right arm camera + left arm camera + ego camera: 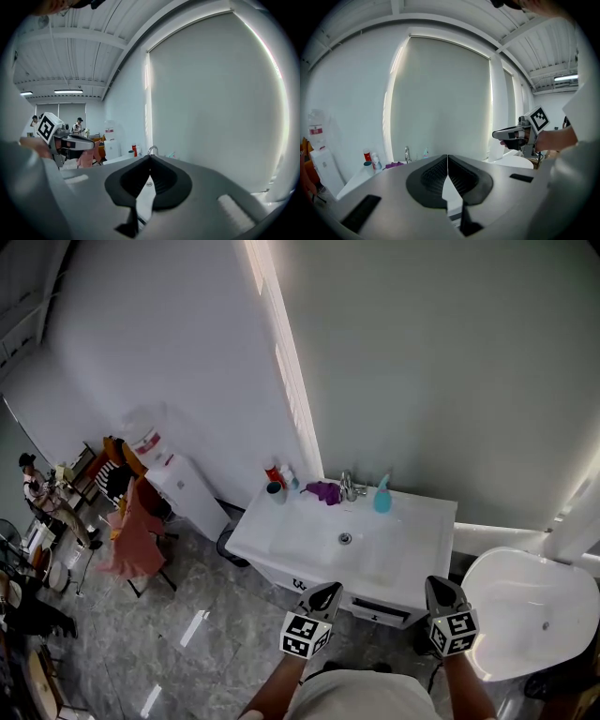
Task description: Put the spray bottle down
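A teal spray bottle [382, 495] stands upright on the white sink counter [424, 521], just right of the faucet [348, 486]. It shows small and far off in the left gripper view [425, 152] and the right gripper view [171, 154]. My left gripper [325, 594] and right gripper [441, 592] hang side by side in front of the vanity, well short of the bottle. Both are shut with nothing between their jaws. Each one shows in the other's view: the right gripper [508, 135] and the left gripper [77, 143].
A purple cloth [324, 491] lies left of the faucet. A red bottle [274, 474] and a dark cup [273, 489] stand at the counter's back left corner. A white toilet [530, 620] is at the right, a water dispenser [183, 488] at the left.
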{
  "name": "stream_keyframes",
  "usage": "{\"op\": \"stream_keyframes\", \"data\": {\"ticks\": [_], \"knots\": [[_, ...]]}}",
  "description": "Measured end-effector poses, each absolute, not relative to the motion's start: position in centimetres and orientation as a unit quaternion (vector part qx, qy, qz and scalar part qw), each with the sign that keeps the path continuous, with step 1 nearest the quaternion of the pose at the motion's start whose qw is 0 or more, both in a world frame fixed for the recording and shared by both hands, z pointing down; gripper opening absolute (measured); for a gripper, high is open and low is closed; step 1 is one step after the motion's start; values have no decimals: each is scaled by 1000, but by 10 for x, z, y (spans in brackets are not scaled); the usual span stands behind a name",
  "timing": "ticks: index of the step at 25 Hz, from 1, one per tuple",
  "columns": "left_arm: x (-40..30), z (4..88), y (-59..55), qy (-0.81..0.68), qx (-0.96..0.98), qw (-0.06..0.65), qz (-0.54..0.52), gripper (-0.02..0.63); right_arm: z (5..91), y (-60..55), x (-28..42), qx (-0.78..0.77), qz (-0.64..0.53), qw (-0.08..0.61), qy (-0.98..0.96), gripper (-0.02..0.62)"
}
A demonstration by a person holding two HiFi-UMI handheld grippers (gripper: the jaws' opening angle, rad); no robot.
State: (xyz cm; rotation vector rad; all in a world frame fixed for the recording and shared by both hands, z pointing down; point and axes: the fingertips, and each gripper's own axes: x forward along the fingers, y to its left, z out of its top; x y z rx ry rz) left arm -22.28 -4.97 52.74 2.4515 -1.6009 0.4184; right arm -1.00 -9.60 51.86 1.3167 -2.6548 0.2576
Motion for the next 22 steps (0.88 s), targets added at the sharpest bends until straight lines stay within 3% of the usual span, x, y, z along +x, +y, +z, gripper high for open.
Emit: {"op": "stream_keyframes", "data": {"ticks": [22], "knots": [[-238,526,-74,-511,844,94,132,9,519,-117,-25,458,91,59,-882,11]]}}
